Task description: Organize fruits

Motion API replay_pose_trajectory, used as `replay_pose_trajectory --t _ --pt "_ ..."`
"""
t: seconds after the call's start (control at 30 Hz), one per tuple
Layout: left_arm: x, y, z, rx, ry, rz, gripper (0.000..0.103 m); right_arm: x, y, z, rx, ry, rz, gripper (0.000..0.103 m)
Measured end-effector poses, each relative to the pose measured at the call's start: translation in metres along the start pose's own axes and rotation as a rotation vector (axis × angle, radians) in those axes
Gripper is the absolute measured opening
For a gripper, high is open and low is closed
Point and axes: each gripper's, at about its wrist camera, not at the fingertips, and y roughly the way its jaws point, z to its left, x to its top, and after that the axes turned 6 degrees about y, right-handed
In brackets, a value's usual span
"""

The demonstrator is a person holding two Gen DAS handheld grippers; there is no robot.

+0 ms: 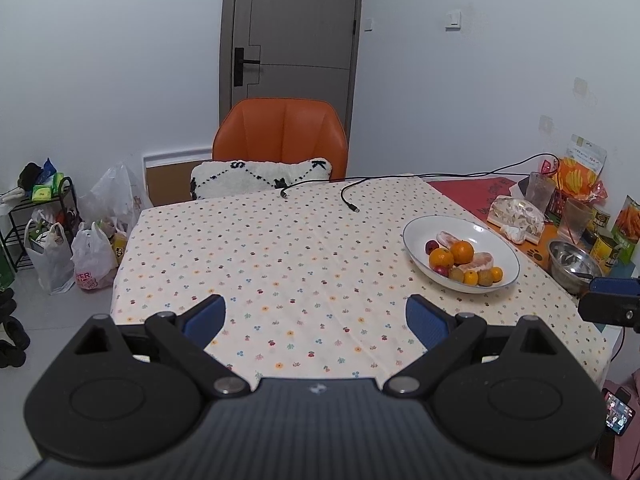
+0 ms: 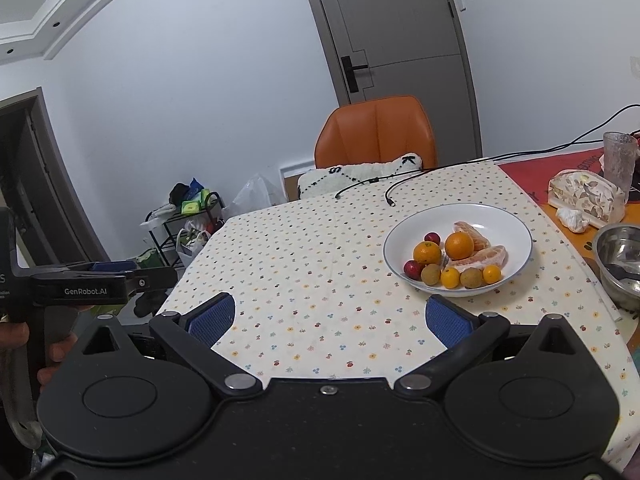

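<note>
Both grippers hang over the near edge of the table (image 1: 280, 248), and neither carries anything. The left gripper (image 1: 316, 314) has its blue pads spread wide, with only the flowered tablecloth (image 1: 248, 232) showing between them. The right gripper (image 2: 332, 314) is just as wide, empty too, its right pad sitting just short of the white bowl (image 2: 516, 232).

That bowl is where all the fruit is, over toward the table's right side, roughly midway between the near and far edges. Inside it: 2 large oranges (image 2: 459, 245) side by side at the middle, 2 peeled pomelo segments (image 2: 486, 258) behind and to their right, 2 small red fruits (image 2: 412, 268) on the left part, and along the near rim 2 brownish round fruits (image 2: 431, 274) alternating with 2 small yellow-orange ones (image 2: 492, 274). Everything is packed close, touching its neighbours.

Beside the bowl at the right edge stands a steel bowl (image 2: 616, 248), and beyond that a wrapped package (image 2: 584, 196) on a red mat (image 1: 472, 192). 2 black cable (image 1: 352, 200) ends lie loose on the cloth near the far edge. Behind the far edge stands an orange chair (image 1: 280, 136) with a white cushion (image 1: 260, 178).

In the right wrist view a hand (image 2: 56, 354) grips the left tool's handle at the left border.
</note>
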Motion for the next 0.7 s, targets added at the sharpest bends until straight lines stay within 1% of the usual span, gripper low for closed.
replay_pose_trajectory --t 0.7 --pt "-0.0017 0.0 -0.0001 -0.001 -0.003 0.006 0.096 -0.001 0.0022 0.0007 0.001 -0.005 0.007 0.103"
